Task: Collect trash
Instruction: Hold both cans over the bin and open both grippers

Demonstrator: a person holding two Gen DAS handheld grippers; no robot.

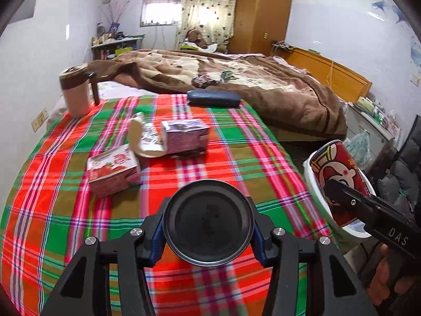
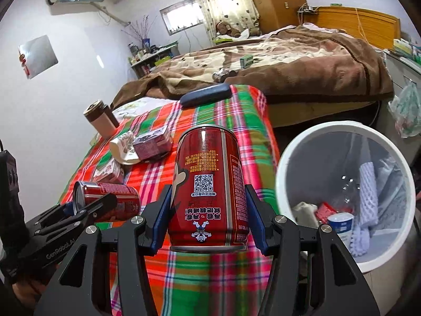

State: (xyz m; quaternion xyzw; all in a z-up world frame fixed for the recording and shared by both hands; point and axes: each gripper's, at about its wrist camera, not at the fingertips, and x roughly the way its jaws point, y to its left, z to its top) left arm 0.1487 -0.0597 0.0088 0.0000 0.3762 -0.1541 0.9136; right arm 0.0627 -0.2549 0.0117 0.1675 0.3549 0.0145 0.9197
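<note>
My left gripper (image 1: 209, 226) is shut on a red drink can (image 1: 209, 222), seen end-on with its dark round base facing the camera; in the right wrist view that can (image 2: 110, 200) lies sideways in the left gripper (image 2: 86, 206). My right gripper (image 2: 209, 210) is shut on a second red can (image 2: 208, 184), which points away over the plaid cloth (image 2: 236, 131). In the left wrist view, this can (image 1: 339, 173) hangs over the white bin (image 1: 307, 166). The bin (image 2: 310, 142), to the right of the bed, holds several pieces of trash.
On the plaid cloth (image 1: 52, 184) lie a strawberry carton (image 1: 113, 171), a purple carton (image 1: 184, 137) and a crumpled wrapper (image 1: 147, 139). A lidded mug (image 1: 76, 89) stands far left, with a dark blue case (image 1: 213, 98) at the cloth's far edge. A brown blanket (image 1: 263, 84) lies beyond.
</note>
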